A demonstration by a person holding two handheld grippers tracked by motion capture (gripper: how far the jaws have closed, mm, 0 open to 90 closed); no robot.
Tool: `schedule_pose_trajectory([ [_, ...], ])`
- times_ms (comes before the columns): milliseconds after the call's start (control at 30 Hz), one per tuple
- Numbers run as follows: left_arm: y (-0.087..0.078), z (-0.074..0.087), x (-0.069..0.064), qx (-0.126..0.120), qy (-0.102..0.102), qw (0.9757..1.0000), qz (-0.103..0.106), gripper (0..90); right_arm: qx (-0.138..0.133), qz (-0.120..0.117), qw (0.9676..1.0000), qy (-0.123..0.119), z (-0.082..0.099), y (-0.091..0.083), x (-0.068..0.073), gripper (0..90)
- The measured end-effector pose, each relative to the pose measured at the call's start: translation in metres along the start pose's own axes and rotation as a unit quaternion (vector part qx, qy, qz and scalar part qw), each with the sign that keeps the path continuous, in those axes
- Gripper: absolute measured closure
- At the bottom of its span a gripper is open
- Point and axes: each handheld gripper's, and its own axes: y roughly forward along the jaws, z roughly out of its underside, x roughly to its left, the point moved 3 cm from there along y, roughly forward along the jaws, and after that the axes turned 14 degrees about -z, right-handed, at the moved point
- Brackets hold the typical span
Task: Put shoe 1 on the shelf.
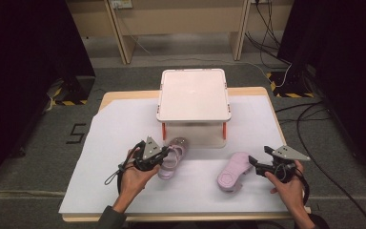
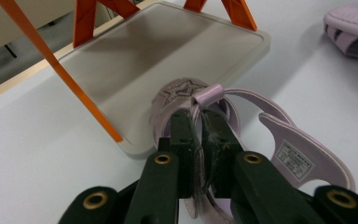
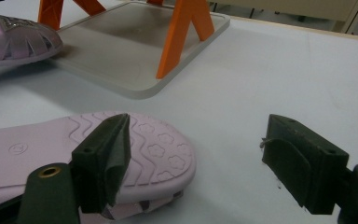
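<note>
Two lilac children's sandals lie on the white table cover in front of a small rack. The left sandal (image 1: pixel 172 157) stands upright, its toe at the rack's lower tray (image 2: pixel 168 60). My left gripper (image 1: pixel 163 155) is shut on this sandal's strap (image 2: pixel 207 94), jaws pressed together over it (image 2: pixel 198 128). The right sandal (image 1: pixel 233 171) lies sole up, its patterned sole (image 3: pixel 51 149) facing me. My right gripper (image 1: pixel 259 155) stands open just right of that sandal's end; in the right gripper view (image 3: pixel 198 128) one jaw overlaps the sole's edge and the other is over bare table.
The two-tier rack (image 1: pixel 193 93) with white trays and orange legs (image 3: pixel 182 37) stands at the table's middle rear. The white cover (image 1: pixel 124 124) spreads to both sides. Cables (image 1: pixel 310 114) lie on the floor at the right, beyond the table edge.
</note>
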Motion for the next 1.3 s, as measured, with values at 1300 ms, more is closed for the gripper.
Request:
schedule_pose_trajectory([
  [1300,0.064,-0.036,-0.007,-0.042,-0.001,0.9956,-0.084,84.3,0.002,-0.002,1.0,-0.003,0.0,0.002,0.001,24.1],
])
